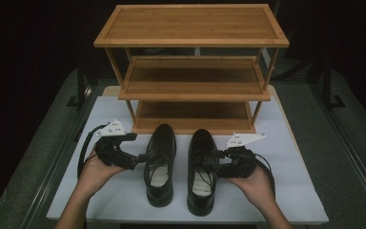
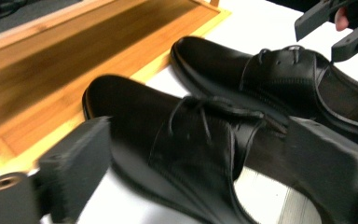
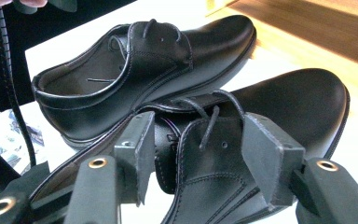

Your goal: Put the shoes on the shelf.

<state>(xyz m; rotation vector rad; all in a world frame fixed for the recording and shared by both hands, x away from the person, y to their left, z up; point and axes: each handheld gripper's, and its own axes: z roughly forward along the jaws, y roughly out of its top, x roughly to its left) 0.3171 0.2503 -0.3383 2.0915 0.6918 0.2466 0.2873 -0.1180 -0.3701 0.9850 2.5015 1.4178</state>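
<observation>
Two black shoes, left shoe (image 1: pixel 160 162) and right shoe (image 1: pixel 202 169), unbranded, each straddled by a wide-open tool.

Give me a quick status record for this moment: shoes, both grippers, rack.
left shoe: black lace-up, on the white table, toe toward the rack
right shoe: black lace-up, beside the left one, toe toward the rack
left gripper: open, jaws straddling the left shoe's outer side wall near the laces
right gripper: open, jaws on either side of the right shoe's lacing flap
rack: wooden, three shelves, all bare, just behind the shoes
shoes lifted: no, both soles on the table
</observation>
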